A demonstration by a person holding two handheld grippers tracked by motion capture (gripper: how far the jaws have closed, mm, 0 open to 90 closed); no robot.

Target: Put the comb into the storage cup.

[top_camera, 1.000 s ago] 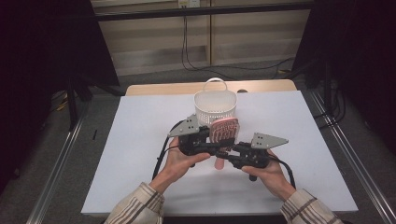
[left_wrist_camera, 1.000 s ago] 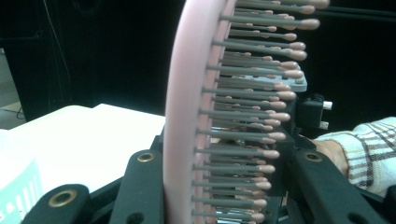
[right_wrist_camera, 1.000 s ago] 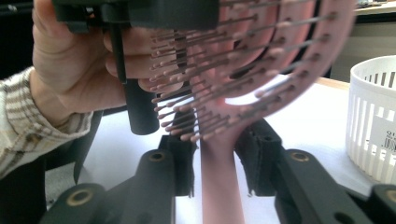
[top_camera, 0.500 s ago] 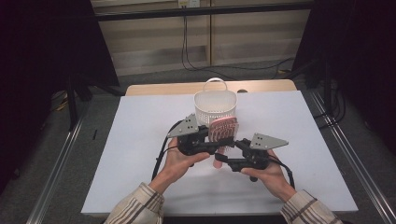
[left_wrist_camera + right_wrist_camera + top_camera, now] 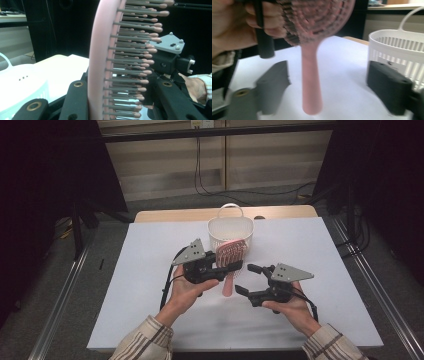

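We see left gripper clamped on pink hairbrush head, above table, beside white basket. Right gripper jaws just opened, empty. 1 grip only: brush may pivot, slip.

Left gripper clamped on the hairbrush head, jaws pressing both sides, left hand under the body, forearm in from the desk's near edge. Right gripper just beside it toward the near edge, jaws have just been opening and stand wide apart around the brush handle without touching it, right hand gripping from below.
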